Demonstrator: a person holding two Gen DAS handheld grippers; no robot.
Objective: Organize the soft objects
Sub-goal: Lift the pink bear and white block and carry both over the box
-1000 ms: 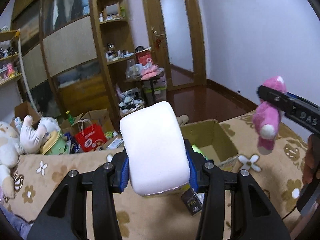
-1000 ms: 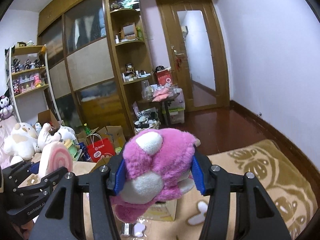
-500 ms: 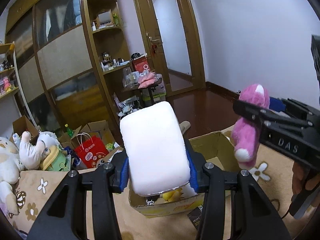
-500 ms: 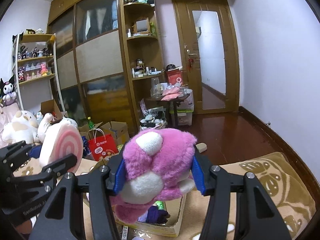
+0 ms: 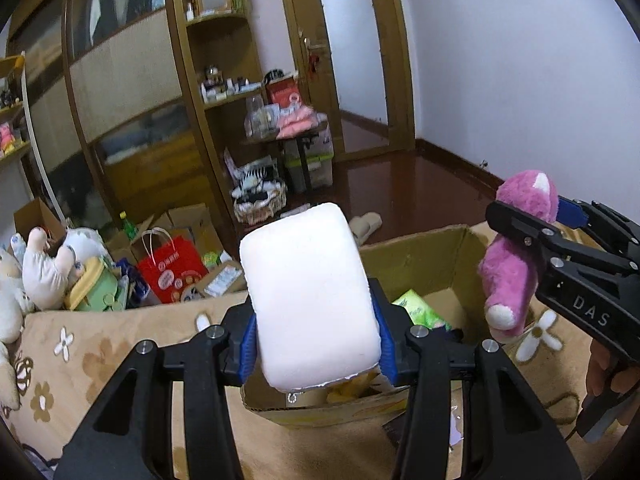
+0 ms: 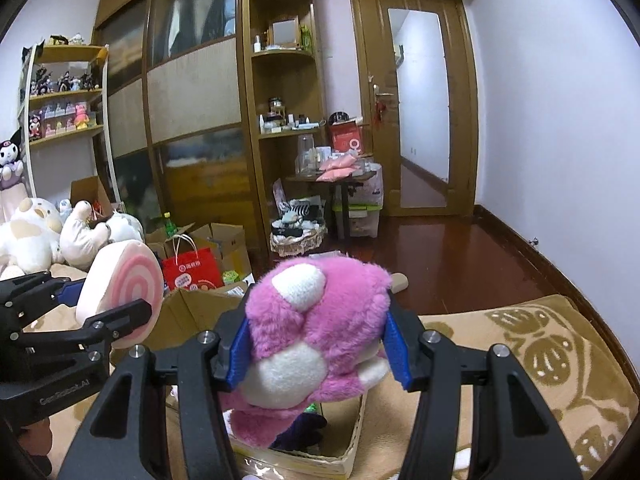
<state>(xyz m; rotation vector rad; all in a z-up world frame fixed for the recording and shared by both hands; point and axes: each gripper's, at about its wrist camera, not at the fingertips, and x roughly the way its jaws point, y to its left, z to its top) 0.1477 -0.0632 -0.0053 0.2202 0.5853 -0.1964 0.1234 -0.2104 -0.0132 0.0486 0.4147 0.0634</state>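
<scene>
On the left, the left tongs point(image 5: 316, 354) pinch a white squishy roll point(image 5: 310, 300) by its two sides. From the other side it shows a pink swirl on its flat end. It hangs in the air over the near edge of the cardboard box point(image 5: 424, 264). It looks very light and puffy, so I think a soft squeeze on the sides is enough — a hard squeeze would only squash it.

The box sits open on a tan blanket with flowers point(image 5: 120, 344). Inside I can see a green packet point(image 5: 418, 308) and something yellow, so some things are in there already.

On the right, the right tongs point(image 6: 316, 354) pinch a fluffy pink plush toy point(image 6: 312, 336) around its middle. It hangs over the box too. The fur looks soft and a bit slippery, and its legs dangle. The fat middle seems the best place to hold it — a leg would flop.

Both toys look ready to drop in, I guess.
</scene>
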